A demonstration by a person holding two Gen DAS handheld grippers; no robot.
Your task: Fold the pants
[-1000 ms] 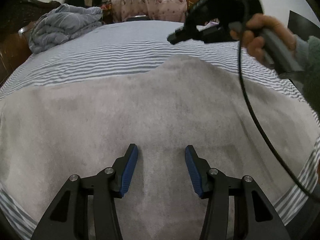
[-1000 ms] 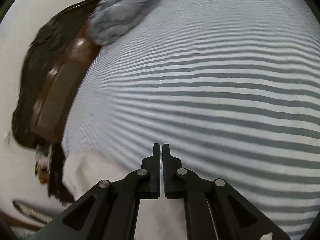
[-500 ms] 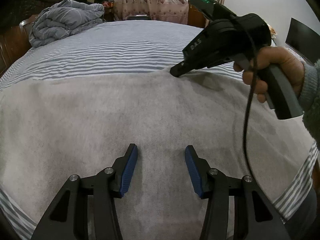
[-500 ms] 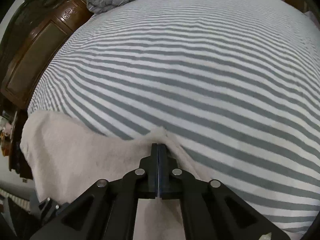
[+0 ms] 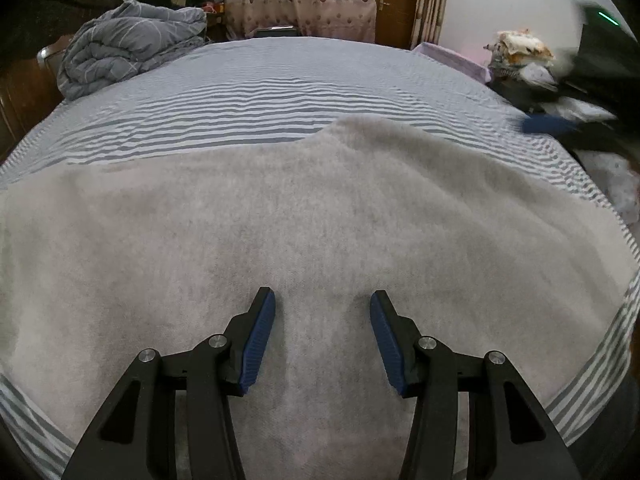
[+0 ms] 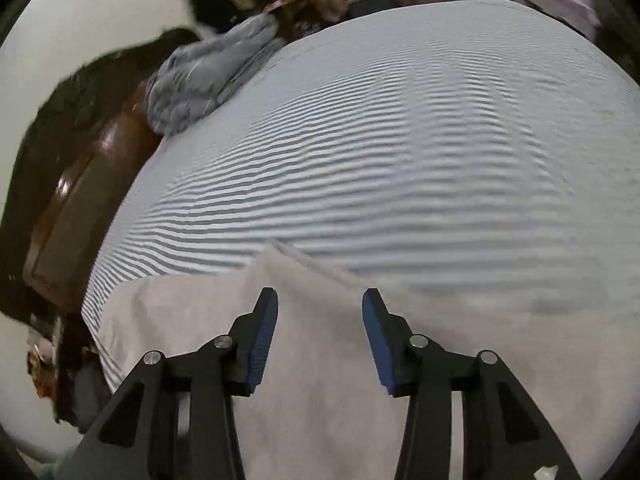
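Observation:
The pale grey fleece pants (image 5: 304,216) lie spread flat across the near part of the striped bed, with a small raised peak on their far edge (image 5: 352,124). My left gripper (image 5: 322,304) hovers open just above the fabric, nothing between its blue pads. In the right wrist view the same pants (image 6: 320,344) fill the lower half, and the peak (image 6: 276,252) sits just beyond my right gripper (image 6: 319,300). Its jaws are opening, and no cloth is pinched between them. At the left wrist view's right edge the right gripper (image 5: 560,120) is a dark blur.
The bed (image 5: 280,76) has a grey-and-white striped sheet. A bundled grey duvet (image 5: 128,52) sits at its far left corner by the wooden headboard (image 6: 76,208). Curtains and a door stand behind the bed. Piled clutter (image 5: 520,60) lies off the bed's right side.
My right gripper let go of the pants' far edge, its jaws came apart, and it swung away to the right. The released edge stays as a small peak. The left gripper held still.

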